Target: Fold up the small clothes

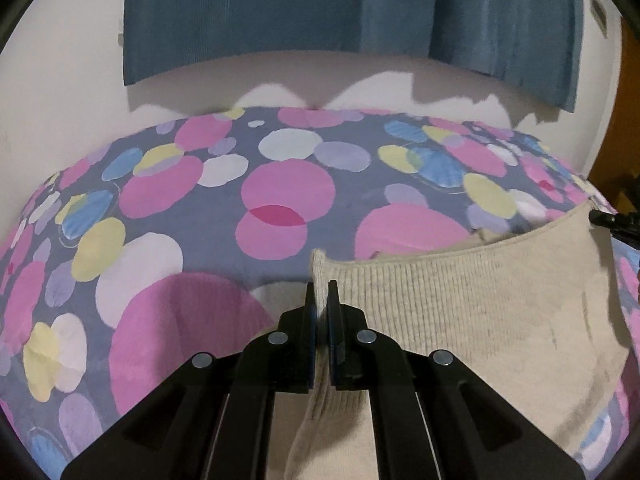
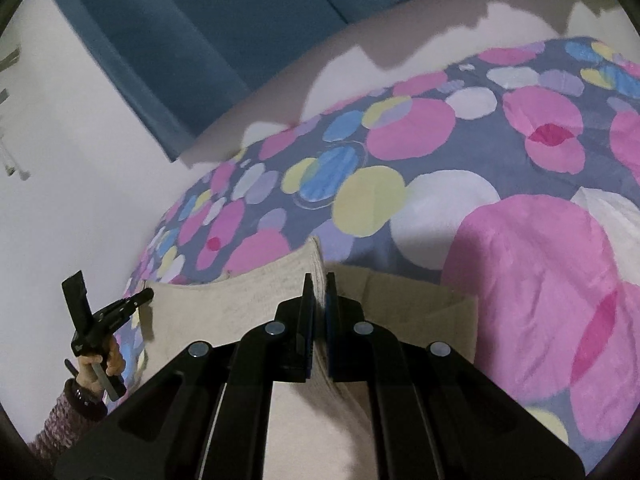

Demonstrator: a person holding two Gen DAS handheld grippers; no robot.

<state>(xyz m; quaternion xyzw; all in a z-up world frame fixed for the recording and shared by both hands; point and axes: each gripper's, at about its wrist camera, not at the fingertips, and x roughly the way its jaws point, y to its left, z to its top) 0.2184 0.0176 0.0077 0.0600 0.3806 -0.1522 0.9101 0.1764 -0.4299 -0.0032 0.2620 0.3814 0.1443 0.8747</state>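
The left gripper (image 1: 322, 304) points forward, its fingers pinched on one top corner of the beige ribbed garment (image 1: 460, 312). The right gripper (image 2: 319, 296) pinches the other corner. The garment hangs stretched between them above the spotted bedcover (image 1: 168, 184).

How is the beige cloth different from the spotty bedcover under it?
The beige ribbed garment is one plain colour; the bedcover has pink, yellow, blue and white circles on grey. The garment is held up, its top edge stretched between the left gripper and right gripper, while the bedcover lies spread across the bed. The garment is far smaller than the bedcover. Both are soft fabric.
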